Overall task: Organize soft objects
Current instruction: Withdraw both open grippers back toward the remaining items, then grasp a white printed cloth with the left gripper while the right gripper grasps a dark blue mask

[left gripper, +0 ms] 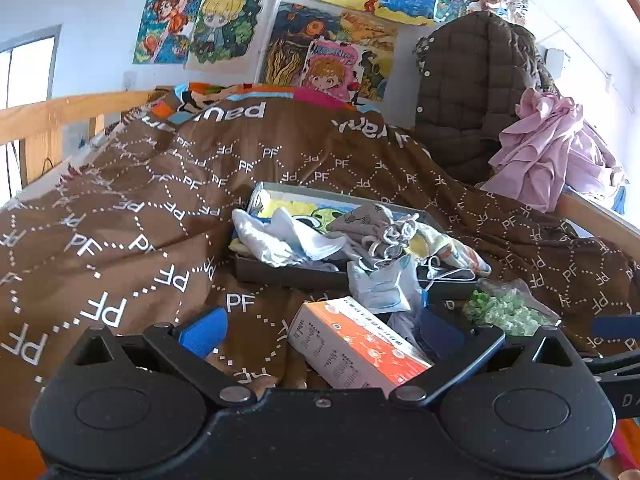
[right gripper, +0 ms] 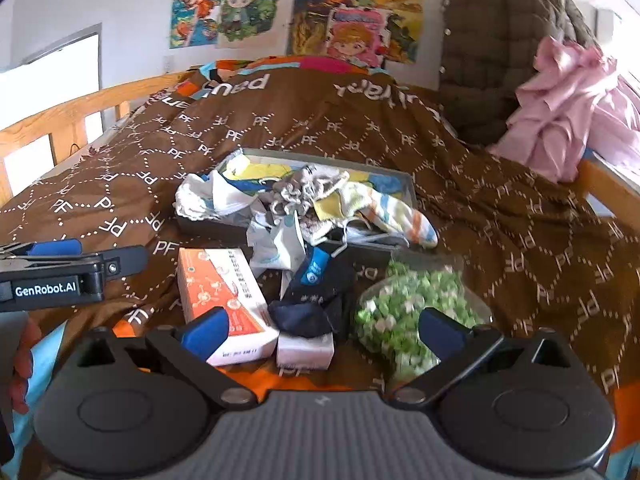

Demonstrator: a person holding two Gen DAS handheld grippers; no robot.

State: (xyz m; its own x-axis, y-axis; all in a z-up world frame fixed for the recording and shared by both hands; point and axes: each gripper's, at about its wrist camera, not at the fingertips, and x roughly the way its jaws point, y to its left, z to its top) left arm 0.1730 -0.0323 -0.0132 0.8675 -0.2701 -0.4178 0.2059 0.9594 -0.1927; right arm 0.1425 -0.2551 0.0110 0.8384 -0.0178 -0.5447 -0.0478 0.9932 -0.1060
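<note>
Left hand-held gripper (left gripper: 322,334) wide open, empty

A brown cloth duvet (left gripper: 168,216) with a matt weave covers the bed. The orange box (right gripper: 224,296) is glossy cardboard. The bed rail (left gripper: 60,114) is smooth pale wood. The quilted brown jacket (left gripper: 476,92) looks puffy and matt.

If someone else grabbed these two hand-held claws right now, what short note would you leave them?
Left gripper: open, empty, low over the orange-and-white carton.
Right gripper: open, empty, above the dark socks and the bag of green pieces.
Shallow box on the brown quilt already holds loose socks, with a striped sock spilling over its edge.
Nothing is gripped yet; masks and dark socks lie outside the box.
</note>
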